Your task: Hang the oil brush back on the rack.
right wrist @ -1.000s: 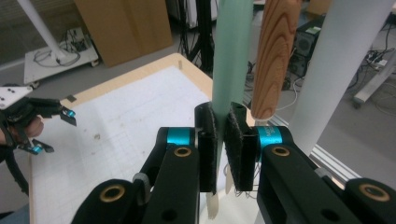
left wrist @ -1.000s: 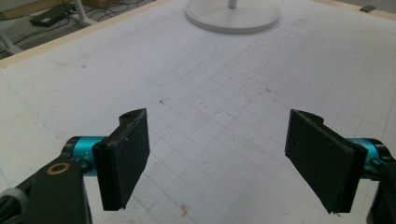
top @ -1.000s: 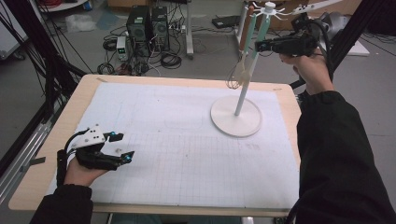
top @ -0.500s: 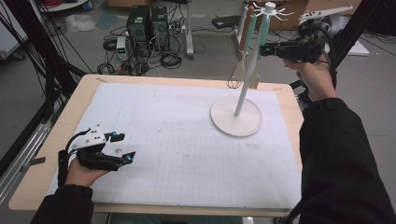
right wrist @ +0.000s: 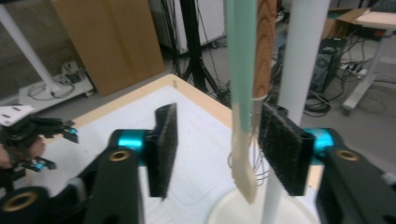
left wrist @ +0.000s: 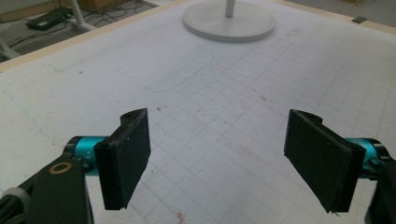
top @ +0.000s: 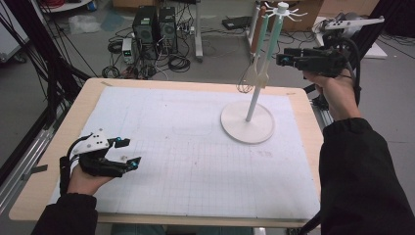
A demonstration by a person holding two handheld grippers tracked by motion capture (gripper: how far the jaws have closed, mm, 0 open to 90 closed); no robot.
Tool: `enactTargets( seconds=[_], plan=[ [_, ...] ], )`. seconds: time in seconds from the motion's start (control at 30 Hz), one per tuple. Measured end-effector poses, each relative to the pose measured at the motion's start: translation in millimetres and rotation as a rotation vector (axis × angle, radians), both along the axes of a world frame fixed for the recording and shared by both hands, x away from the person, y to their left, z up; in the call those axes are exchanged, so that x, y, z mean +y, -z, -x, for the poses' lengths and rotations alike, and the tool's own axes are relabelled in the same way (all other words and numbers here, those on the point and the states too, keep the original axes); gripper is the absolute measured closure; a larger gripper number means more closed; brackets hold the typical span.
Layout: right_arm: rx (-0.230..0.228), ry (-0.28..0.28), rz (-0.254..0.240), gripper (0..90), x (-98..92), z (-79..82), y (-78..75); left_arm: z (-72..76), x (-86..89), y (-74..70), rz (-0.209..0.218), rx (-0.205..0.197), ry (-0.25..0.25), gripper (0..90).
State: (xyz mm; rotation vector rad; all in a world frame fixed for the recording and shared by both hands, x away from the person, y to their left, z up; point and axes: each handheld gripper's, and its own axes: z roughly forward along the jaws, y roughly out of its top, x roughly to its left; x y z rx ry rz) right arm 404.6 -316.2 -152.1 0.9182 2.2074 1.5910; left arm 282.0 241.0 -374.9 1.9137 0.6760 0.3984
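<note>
A pale wooden table point(top: 303, 105) carries a large white mat point(top: 195, 156) printed with a fine grid. Toward the far right of the mat stands a white utensil stand point(top: 247, 128), a round flat base with a slim upright pole topped by short radiating hooks.

Two utensils hang from those hooks, close beside the pole. One is a spatula with a mint-green handle and a cream, smooth blade point(right wrist: 243, 116). The other has a wood-grain handle point(right wrist: 265, 46), and thin wire loops show below it, so it is probably a whisk, though that part is blurred.

The right gripper point(top: 284, 58) is held up in the air at the height of the hanging utensils, pointing toward them from the right. Its jaws have just been opening. In the right gripper view the two black, rough-textured pads point(right wrist: 166, 149) stand apart with the spatula hanging between them; the blade hangs close to the right-hand pad, well clear of the left one, and neither pad presses on it.

The left gripper point(top: 128, 152) rests low over the near left part of the mat, held in the person's left hand point(top: 85, 178), well apart from the stand. Its flat black rectangular pads point(left wrist: 128, 156), mounted on teal fittings, are spread wide with nothing between them but bare gridded mat.
</note>
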Motion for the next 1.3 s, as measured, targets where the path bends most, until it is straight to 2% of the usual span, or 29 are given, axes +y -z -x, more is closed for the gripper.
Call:
enactTargets(
  seconds=[0.13, 0.17, 0.27, 0.4, 0.67, 0.87, 0.9, 0.97, 1.0, 1.3],
  plan=[
    [-0.011, -0.005, 0.002, 40.4, 3.0, 6.4, 2.2, -1.3, -0.3, -0.6, -0.011, -0.001, 0.001, 22.9],
    [-0.020, -0.008, -0.015, 38.5, 4.2, 10.8, 5.4, -2.0, -1.1, -0.9, -0.008, 0.004, 0.001, 22.9],
    [-0.024, -0.018, -0.025, 35.2, 5.9, 15.2, 10.3, -2.6, -1.8, -1.0, -0.007, 0.009, 0.000, 22.2],
    [-0.032, -0.020, -0.013, 31.7, 8.1, 22.0, 15.1, -3.9, -1.3, -2.1, 0.003, 0.005, -0.022, 19.7],
    [-0.043, -0.024, -0.018, 25.0, 11.2, 33.7, 26.1, -7.9, -0.4, -4.7, 0.003, 0.008, -0.032, 18.2],
    [-0.037, -0.030, -0.019, 22.5, 15.1, 40.3, 37.7, -10.2, 0.7, -4.0, -0.004, 0.022, -0.029, 16.0],
    [-0.044, -0.031, -0.011, 21.2, 16.6, 42.9, 43.9, -10.8, 1.3, -4.0, -0.005, 0.027, -0.033, 15.6],
    [-0.045, -0.031, -0.011, 20.9, 17.1, 44.0, 46.2, -11.5, 1.5, -3.9, -0.005, 0.026, -0.034, 14.9],
    [-0.042, -0.026, -0.026, 19.7, 18.4, 46.2, 53.4, -12.1, 1.3, -4.1, -0.007, 0.030, -0.037, 14.8],
    [-0.028, -0.013, -0.017, 17.3, 24.2, 50.4, 75.1, -15.2, 1.1, -4.9, -0.010, 0.034, -0.038, 14.1]
  ],
)
